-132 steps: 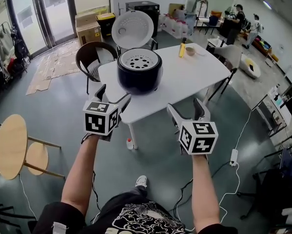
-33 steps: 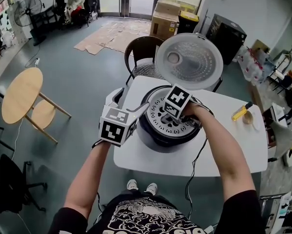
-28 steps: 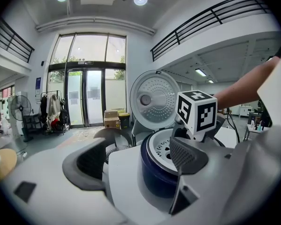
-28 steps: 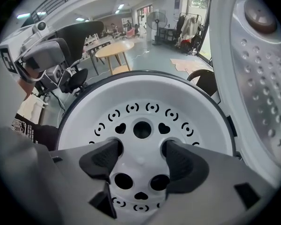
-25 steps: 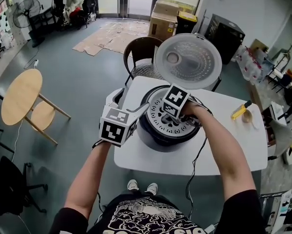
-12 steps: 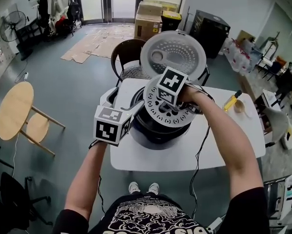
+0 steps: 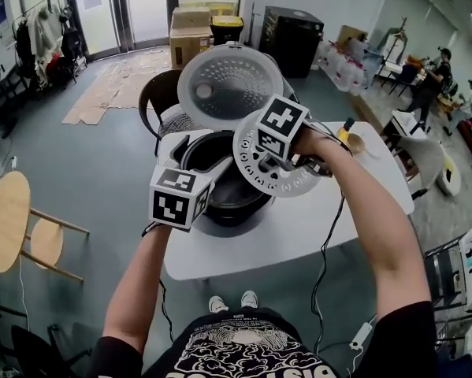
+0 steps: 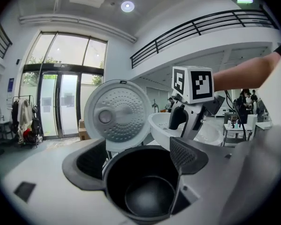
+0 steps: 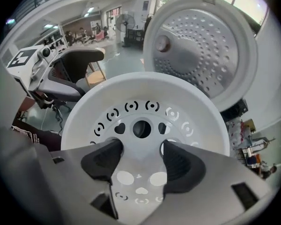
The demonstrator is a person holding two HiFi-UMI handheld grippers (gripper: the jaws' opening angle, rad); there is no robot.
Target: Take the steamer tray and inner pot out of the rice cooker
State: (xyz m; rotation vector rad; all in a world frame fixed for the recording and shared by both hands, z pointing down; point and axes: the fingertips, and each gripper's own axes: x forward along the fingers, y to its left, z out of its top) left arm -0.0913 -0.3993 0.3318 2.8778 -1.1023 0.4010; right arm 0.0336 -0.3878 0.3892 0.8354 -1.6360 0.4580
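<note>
My right gripper (image 7: 287,162) is shut on the white perforated steamer tray (image 7: 283,183), its two fingers (image 9: 102,161) poked through holes on either side of the tray's middle (image 9: 178,102). The tray hangs tilted above the right rim of the black rice cooker (image 7: 220,211), clear of it. The black inner pot (image 7: 220,176) sits bare inside the cooker (image 8: 145,191). The cooker's round lid (image 7: 229,81) stands open behind. My left gripper (image 7: 198,164) stands open at the cooker's near left side, and the pot shows between its fingers (image 8: 187,156).
The cooker stands on a white table (image 7: 299,227). A yellow bottle (image 7: 344,128) and a small bowl (image 7: 358,142) are at its far right. A dark chair (image 7: 161,101) stands behind the table, round wooden tables (image 7: 3,219) at the left. A cable hangs off the table's front.
The right gripper has lifted the steamer tray up out of the cooker and towards the right, so the inner pot now shows. The left gripper shifted a little by the cooker.
</note>
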